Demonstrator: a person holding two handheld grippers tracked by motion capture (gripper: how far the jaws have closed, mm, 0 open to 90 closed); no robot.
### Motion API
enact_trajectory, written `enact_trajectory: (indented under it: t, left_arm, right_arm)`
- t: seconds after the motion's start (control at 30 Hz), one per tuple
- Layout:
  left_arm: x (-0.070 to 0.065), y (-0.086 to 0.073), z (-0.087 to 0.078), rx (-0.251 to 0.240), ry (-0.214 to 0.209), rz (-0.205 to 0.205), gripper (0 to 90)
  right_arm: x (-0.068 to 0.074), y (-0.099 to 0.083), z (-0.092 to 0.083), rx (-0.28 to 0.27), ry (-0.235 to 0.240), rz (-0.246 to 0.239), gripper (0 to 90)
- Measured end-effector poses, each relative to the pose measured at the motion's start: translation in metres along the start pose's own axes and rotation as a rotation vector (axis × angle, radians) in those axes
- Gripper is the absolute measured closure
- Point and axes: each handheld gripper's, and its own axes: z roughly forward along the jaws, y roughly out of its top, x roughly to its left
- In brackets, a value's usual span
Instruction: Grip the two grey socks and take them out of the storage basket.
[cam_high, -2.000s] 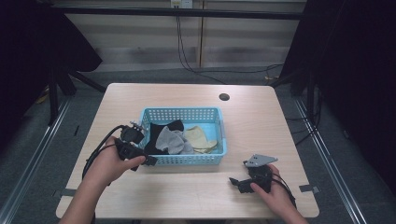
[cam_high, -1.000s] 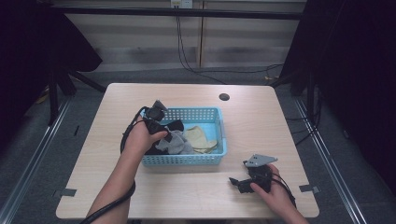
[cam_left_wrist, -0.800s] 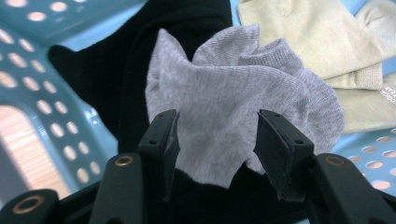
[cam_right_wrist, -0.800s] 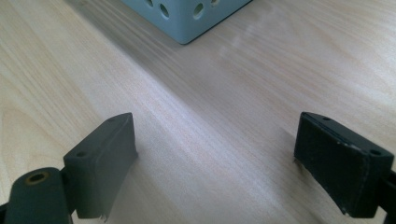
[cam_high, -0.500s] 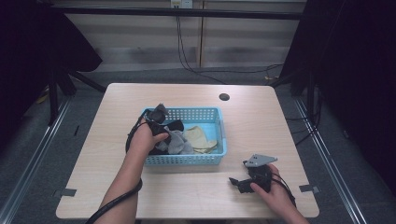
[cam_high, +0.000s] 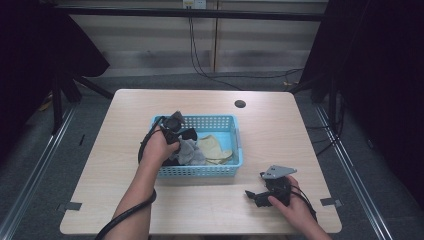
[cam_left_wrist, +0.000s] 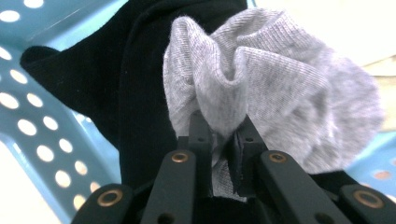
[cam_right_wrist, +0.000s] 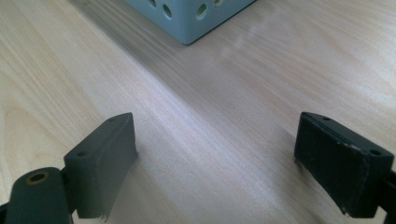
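Observation:
A blue perforated basket (cam_high: 200, 171) sits mid-table holding a grey sock (cam_high: 191, 152), a black sock (cam_high: 189, 134) and a beige sock (cam_high: 214, 146). My left gripper (cam_high: 177, 149) reaches down into the basket's left end. Its jaws have just been closing and now pinch a fold of the grey sock (cam_left_wrist: 271, 88), which bunches above the left gripper (cam_left_wrist: 219, 128), with the black sock (cam_left_wrist: 126, 93) under it. My right gripper (cam_high: 252, 196) rests on the table in front of the basket's right corner. In its own view the right gripper (cam_right_wrist: 217, 154) stands open over bare wood.
The light wooden table (cam_high: 125, 130) has a dark round cable hole (cam_high: 240, 104) at the back. A corner of the basket (cam_right_wrist: 196, 18) lies just ahead of my right gripper. Dark drapes and floor rails flank the table.
My left gripper has moved from the basket's left front corner into the basket and shut on the grey sock. The right hand has kept still.

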Motion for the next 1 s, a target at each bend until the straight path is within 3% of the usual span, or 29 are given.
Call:
enact_trajectory:
  t: [0.1,0.2,0.23,0.33,0.53,1.0]
  left_arm:
    - [0.001,0.001,-0.016,0.008,0.002,0.006,81.1]
    - [0.003,0.001,-0.023,-0.011,-0.018,-0.003,81.0]
    - [0.004,0.000,-0.033,-0.023,-0.021,-0.005,81.0]
    - [0.005,-0.001,-0.043,-0.022,-0.028,0.010,81.0]
    - [0.007,-0.002,-0.056,-0.005,-0.031,0.003,81.0]
    - [0.017,-0.004,-0.094,-0.029,-0.040,-0.028,80.8]
  right_arm:
    - [0.000,0.000,0.000,0.000,0.001,0.000,12.2]
    - [0.000,0.000,0.000,0.000,0.001,0.000,12.2]
    - [0.000,0.000,0.000,0.000,0.001,-0.002,12.2]
    - [0.000,0.000,0.000,0.001,0.001,0.003,12.2]
    - [0.000,0.000,0.000,0.001,0.001,0.001,12.2]
    - [0.000,0.000,0.000,0.001,0.001,0.003,12.2]
